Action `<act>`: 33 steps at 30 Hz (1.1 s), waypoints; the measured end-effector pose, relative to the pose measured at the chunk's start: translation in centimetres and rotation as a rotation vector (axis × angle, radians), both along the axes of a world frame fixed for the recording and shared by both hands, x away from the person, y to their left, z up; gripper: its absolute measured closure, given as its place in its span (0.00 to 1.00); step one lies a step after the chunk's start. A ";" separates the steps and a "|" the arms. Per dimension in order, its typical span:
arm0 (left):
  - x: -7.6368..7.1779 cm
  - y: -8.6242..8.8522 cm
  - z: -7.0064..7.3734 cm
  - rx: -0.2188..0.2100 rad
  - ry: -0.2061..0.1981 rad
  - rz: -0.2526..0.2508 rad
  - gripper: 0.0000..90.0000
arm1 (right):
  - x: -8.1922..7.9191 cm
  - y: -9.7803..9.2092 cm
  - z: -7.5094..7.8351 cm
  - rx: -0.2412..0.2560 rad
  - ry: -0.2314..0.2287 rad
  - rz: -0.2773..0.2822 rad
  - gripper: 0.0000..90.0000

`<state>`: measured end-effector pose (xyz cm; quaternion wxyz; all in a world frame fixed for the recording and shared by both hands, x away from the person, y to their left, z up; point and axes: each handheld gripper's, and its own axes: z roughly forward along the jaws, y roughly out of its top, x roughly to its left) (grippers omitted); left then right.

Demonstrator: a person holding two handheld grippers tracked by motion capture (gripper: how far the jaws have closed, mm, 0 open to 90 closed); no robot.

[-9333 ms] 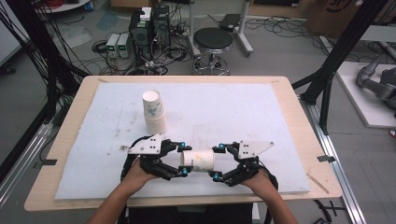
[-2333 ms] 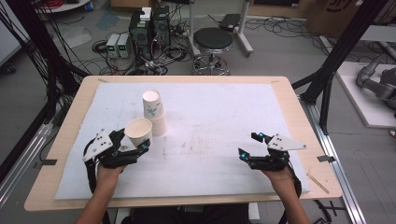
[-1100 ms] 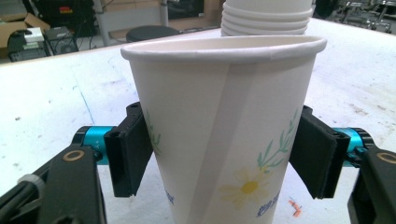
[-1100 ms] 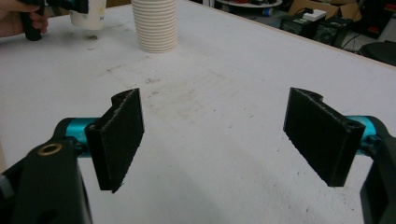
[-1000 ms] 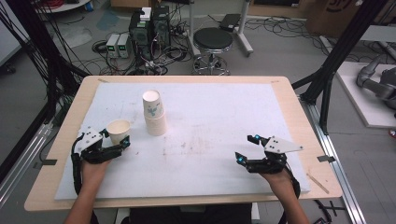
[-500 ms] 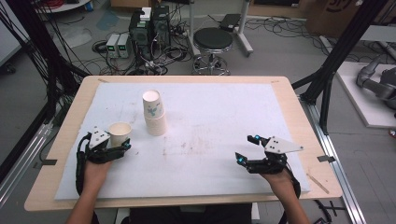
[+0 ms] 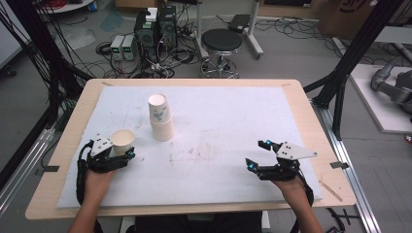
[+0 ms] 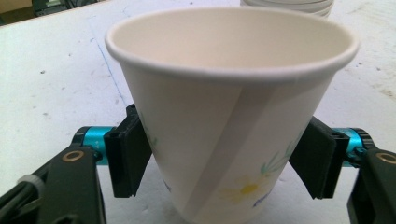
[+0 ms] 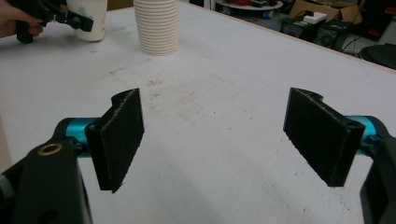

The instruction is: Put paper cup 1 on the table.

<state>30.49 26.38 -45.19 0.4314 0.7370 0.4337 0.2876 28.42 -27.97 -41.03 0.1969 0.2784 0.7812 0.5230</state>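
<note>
Left gripper view shows my left gripper (image 8: 224,158) clamping the paper cup (image 8: 229,107) (upright); I should release gently, while my right gripper (image 9: 224,140) waits, jaws apart.

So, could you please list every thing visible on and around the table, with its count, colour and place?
paper cup: 1, white with flower print, upright, table's left part, between the left gripper's jaws
cup stack: 1, white, mouths down, behind the single cup, toward the middle
table: 1, wooden rim, white stained cover
stool: 1, black seat, floor behind table
electronic boxes: several, black and grey, floor behind table
left gripper: 1, black, jaws against the cup's sides
right gripper: 1, black, jaws wide apart, nothing between them, table's right part
</note>
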 end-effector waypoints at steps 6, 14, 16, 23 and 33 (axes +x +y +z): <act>-0.5 0.2 0.1 -0.036 -0.003 -0.009 0.19 | -0.1 0.0 0.1 0.001 -0.001 0.001 0.23; -1.7 1.6 0.3 -0.147 -0.039 -0.003 0.19 | 0.0 0.1 0.1 -0.002 0.001 0.007 0.23; -2.2 2.0 0.8 -0.184 -0.068 0.004 0.19 | 0.0 0.1 0.1 -0.001 -0.002 0.009 0.23; -3.3 2.6 2.7 -0.272 -0.143 0.017 0.19 | 0.0 0.1 0.1 -0.001 -0.001 0.009 0.23; -3.7 1.7 4.8 -0.278 -0.174 -0.013 0.19 | 0.1 0.1 0.1 0.000 0.003 0.007 0.23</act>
